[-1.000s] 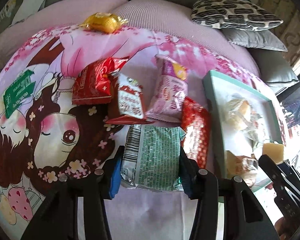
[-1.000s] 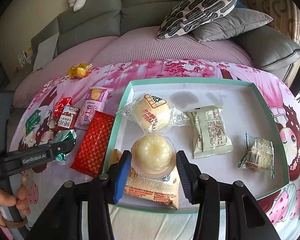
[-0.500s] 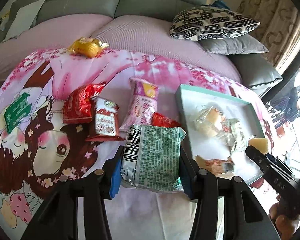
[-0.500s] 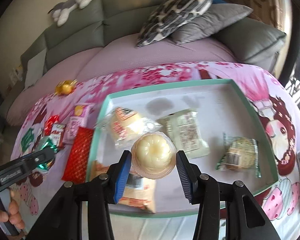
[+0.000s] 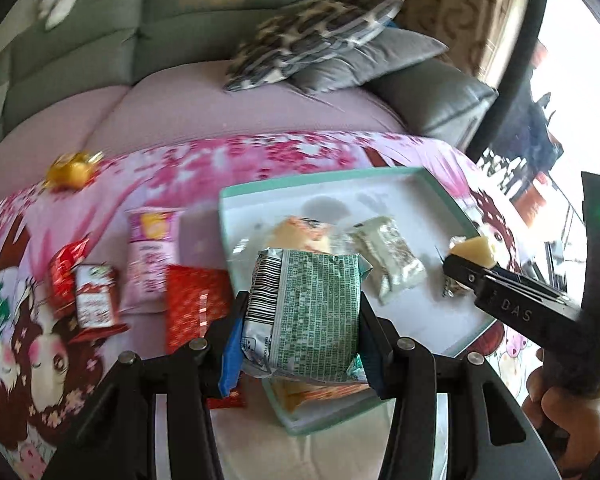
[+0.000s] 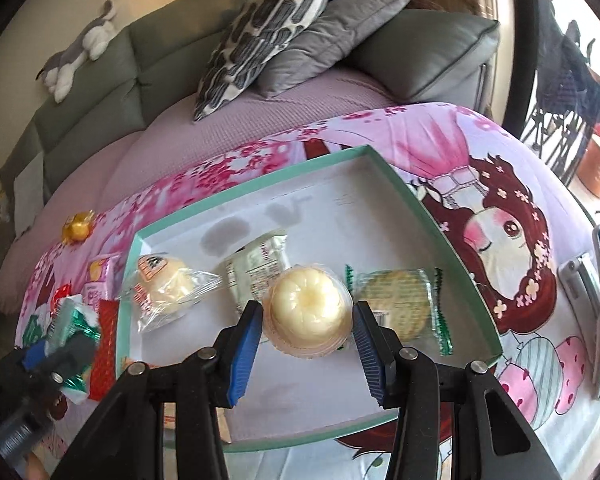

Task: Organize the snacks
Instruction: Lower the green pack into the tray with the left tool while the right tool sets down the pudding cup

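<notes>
Left tongs [image 5: 300,312] clamped on a green foil snack packet [image 5: 306,312], held above the near left corner of the teal-rimmed tray [image 5: 332,176]; right tongs [image 6: 306,320] gripping a clear cup of pale yellow jelly [image 6: 308,312] over the tray's middle. Best handled, by the look of it, by carrying the packet further over the rim before lowering, then setting it on bare white floor rather than on the orange packet [image 5: 300,394] lying under it at the near corner. Worth keeping both tongs apart during the drop, since the right tongs sit close on the right side. Jelly cup better placed in the gap near the round cracker packet [image 6: 396,300], mouth level, so nothing tips. Green packet hanging with its long axis running near to far, barcode edge on the left, printed face up, far end tilted slightly toward the tray's bun [image 5: 300,234]. Red packets [image 5: 196,308] and pink packet [image 5: 152,256] left on the printed cloth [image 5: 260,160] to the left, not yet in the tray.
</notes>
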Action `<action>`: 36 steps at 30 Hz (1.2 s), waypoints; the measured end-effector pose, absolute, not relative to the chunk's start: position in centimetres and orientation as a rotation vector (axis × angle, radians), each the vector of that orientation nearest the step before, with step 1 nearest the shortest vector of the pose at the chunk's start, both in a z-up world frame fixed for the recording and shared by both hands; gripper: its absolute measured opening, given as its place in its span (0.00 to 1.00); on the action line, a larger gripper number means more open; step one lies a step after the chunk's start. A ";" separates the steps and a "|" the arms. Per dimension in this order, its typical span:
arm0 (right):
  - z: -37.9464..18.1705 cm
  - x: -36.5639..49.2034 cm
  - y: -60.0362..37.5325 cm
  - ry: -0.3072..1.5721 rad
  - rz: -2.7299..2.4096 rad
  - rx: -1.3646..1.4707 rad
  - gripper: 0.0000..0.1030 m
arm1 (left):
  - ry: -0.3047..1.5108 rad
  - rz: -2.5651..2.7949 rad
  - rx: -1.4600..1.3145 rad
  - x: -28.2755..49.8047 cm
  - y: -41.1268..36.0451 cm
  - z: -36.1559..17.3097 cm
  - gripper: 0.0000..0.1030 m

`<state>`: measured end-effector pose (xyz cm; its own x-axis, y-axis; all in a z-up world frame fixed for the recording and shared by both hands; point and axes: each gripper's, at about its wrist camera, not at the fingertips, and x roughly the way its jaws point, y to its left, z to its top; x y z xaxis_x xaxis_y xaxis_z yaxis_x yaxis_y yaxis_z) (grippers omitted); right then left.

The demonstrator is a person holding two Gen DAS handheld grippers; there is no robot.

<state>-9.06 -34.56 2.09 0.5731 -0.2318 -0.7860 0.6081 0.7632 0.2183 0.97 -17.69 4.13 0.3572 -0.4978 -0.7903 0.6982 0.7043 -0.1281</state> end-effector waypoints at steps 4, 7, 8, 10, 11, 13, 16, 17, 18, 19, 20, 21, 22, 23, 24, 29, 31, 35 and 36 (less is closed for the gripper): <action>1.7 -9.3 -35.0 0.831 -0.526 0.521 0.48 | 0.906 -0.828 0.310 0.2 -20.2 3.6 0.49; 1.3 -9.4 -35.4 0.839 -0.527 0.532 0.48 | 0.894 -0.858 0.354 -0.3 -21.7 3.1 0.49; 1.2 -9.4 -35.5 0.841 -0.528 0.535 0.48 | 0.899 -0.861 0.364 -0.4 -22.2 2.8 0.49; 0.9 -9.5 -35.6 0.848 -0.530 0.543 0.48 | 0.909 -0.858 0.379 -0.3 -22.7 2.3 0.49; 0.8 -9.5 -35.7 0.851 -0.530 0.546 0.48 | 0.913 -0.860 0.378 -0.2 -22.9 2.0 0.49; 0.5 -9.5 -35.9 0.863 -0.530 0.553 0.48 | 0.918 -0.865 0.379 -0.2 -23.3 1.8 0.49; 0.2 -9.4 -35.9 0.877 -0.526 0.559 0.48 | 0.906 -0.864 0.393 -0.3 -23.8 1.7 0.49; 0.1 -9.4 -35.9 0.878 -0.524 0.559 0.48 | 0.905 -0.864 0.396 -0.4 -24.0 1.6 0.49; 0.1 -9.4 -35.9 0.880 -0.523 0.560 0.48 | 0.905 -0.863 0.399 -0.4 -24.1 1.5 0.50; 0.1 -9.4 -35.9 0.881 -0.522 0.561 0.48 | 0.904 -0.863 0.403 -0.4 -24.3 1.4 0.50; 0.0 -9.4 -35.9 0.884 -0.522 0.561 0.48 | 0.903 -0.863 0.408 -0.5 -24.4 1.3 0.50; 0.0 -9.3 -36.0 0.886 -0.523 0.562 0.48 | 0.900 -0.858 0.412 -0.6 -24.4 1.3 0.50; -0.1 -9.3 -36.0 0.891 -0.526 0.561 0.48 | 0.897 -0.855 0.415 -0.6 -24.4 1.2 0.50; -0.2 -9.3 -36.1 0.895 -0.530 0.561 0.48 | 0.897 -0.855 0.418 -0.7 -24.5 1.2 0.50; -0.2 -9.4 -36.1 0.895 -0.531 0.562 0.48 | 0.899 -0.853 0.422 -0.6 -24.6 1.1 0.50; -0.2 -9.5 -36.2 0.893 -0.539 0.568 0.48 | 0.905 -0.837 0.445 -0.8 -24.8 0.9 0.59; -0.2 -9.5 -36.2 0.894 -0.538 0.567 0.48 | 0.903 -0.837 0.453 -0.9 -25.0 0.8 0.62; -0.2 -9.3 -36.1 0.897 -0.534 0.564 0.49 | 0.897 -0.840 0.474 -1.3 -25.1 0.8 0.62; -0.2 -9.4 -36.1 0.895 -0.535 0.564 0.49 | 0.895 -0.839 0.478 -1.3 -25.2 0.9 0.62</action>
<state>-9.36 -36.14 -0.22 0.5167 -0.1939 -0.8339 0.6428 0.7313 0.2282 -1.31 -25.15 0.89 0.3501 -0.4324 -0.8309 0.8016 0.5973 0.0270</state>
